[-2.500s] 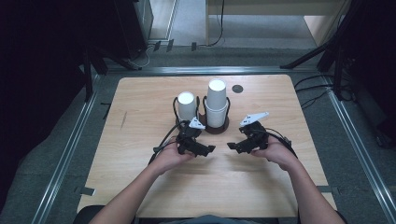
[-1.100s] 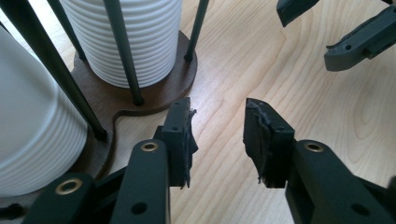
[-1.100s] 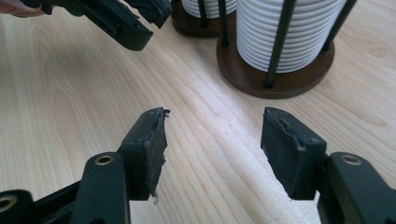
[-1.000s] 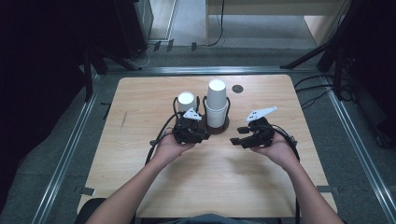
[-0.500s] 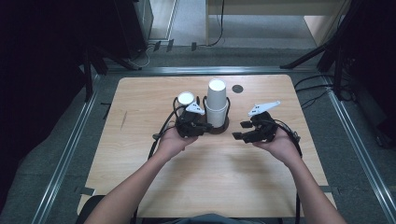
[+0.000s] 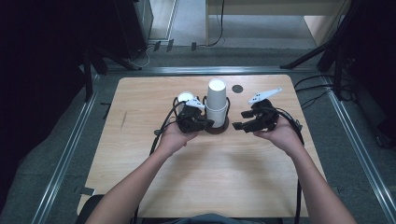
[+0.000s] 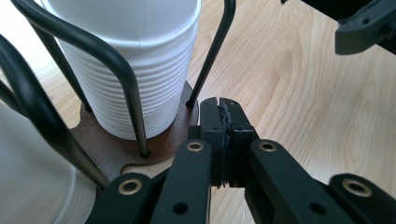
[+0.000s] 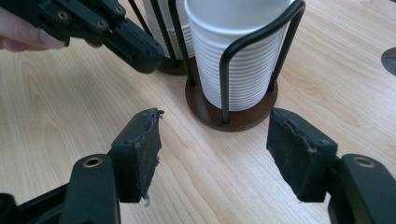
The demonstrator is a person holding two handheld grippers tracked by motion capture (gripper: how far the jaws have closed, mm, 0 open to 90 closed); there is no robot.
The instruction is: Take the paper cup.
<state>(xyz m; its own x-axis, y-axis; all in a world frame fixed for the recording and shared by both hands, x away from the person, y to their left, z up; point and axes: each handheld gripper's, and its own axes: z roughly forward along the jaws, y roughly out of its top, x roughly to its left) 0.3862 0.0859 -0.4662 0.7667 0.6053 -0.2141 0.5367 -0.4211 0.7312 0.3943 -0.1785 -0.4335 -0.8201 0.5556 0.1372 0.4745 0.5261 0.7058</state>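
Observation:
A brown wooden cup holder base (image 6: 217, 128) carries two black wire frames. A tall stack of white paper cups (image 6: 216, 99) stands in one, a shorter stack (image 6: 185, 98) in the other behind my left hand. My left gripper (image 6: 207, 124) is shut with nothing between the jaws, its tips (image 7: 223, 116) right at the edge of the base (image 7: 116, 150), beside the ribbed cup stack (image 7: 140, 70). My right gripper (image 6: 237, 126) is open (image 8: 215, 135), a short way right of the holder, facing the tall stack (image 8: 243, 60) and the base (image 8: 233, 119).
A small dark round disc (image 6: 238, 88) sits in the tabletop behind the holder, also at the right edge of the right gripper view as a dark disc (image 8: 390, 58). Cables trail from both grippers. Metal rails (image 6: 65, 154) border the light wooden table (image 6: 224, 177).
Both hands have moved forward, away from the person, toward the cup holder. The left gripper has closed in on the holder's base; the right has drifted slightly right.

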